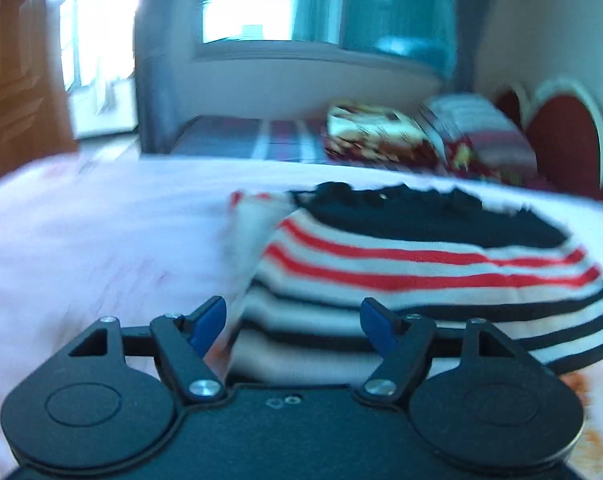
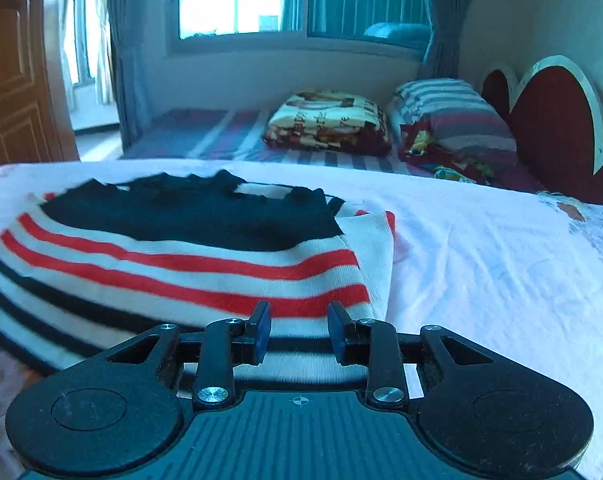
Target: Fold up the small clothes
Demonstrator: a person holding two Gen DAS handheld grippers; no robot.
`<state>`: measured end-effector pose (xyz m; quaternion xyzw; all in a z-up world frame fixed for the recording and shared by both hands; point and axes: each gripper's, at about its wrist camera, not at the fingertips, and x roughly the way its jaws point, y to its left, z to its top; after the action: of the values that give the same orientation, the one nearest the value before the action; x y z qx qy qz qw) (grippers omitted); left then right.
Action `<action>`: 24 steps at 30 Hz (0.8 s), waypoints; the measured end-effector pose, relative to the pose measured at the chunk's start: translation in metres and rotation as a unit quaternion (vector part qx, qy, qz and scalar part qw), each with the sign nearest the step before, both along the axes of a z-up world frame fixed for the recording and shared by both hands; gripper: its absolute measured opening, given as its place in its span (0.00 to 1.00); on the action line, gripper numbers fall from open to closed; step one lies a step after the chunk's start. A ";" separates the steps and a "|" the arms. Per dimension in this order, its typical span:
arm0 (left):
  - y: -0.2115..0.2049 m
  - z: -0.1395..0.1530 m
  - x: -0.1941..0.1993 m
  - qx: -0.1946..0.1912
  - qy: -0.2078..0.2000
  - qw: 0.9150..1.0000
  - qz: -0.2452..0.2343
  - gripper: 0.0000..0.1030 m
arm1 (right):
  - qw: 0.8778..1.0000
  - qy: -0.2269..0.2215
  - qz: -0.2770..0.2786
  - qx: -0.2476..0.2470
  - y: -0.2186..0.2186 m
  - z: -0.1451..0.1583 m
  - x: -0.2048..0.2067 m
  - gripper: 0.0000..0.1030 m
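Striped sweater (image 2: 181, 264) bears no legible writing or label.

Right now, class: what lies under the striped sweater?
The striped sweater rests on a pale pink bedsheet, which shows all around it. Whatever lies directly beneath the sweater's own folded layers is covered and cannot be seen.

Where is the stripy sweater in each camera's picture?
Left wrist: the striped sweater lies right of centre, just past the left gripper.
Right wrist: the sweater fills the left half.
Shared landmark: the folded patterned blanket on the far bed.
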<state>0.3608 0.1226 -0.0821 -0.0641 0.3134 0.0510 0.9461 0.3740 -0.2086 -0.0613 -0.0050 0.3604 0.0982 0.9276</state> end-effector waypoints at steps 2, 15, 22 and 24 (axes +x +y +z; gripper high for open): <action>0.013 -0.007 -0.031 -0.072 0.004 0.997 0.033 0.67 | 1.000 0.006 0.005 0.018 0.002 0.003 -0.008 0.29; 0.054 -0.072 0.011 -0.354 -0.063 0.920 0.158 0.34 | 0.992 0.031 0.060 0.103 0.063 0.001 0.016 0.01; 0.067 -0.068 0.027 -0.412 -0.085 0.894 0.153 0.15 | 0.993 0.023 0.082 0.084 0.094 -0.007 0.040 0.00; 0.066 -0.055 0.021 -0.408 -0.109 0.896 0.135 0.15 | 0.992 0.017 0.092 0.088 0.100 -0.008 0.043 0.00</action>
<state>0.3814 0.1887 -0.1367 -0.4917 0.1901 0.0385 0.8489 0.4168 -0.1082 -0.0695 0.0450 0.3639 0.2147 0.9052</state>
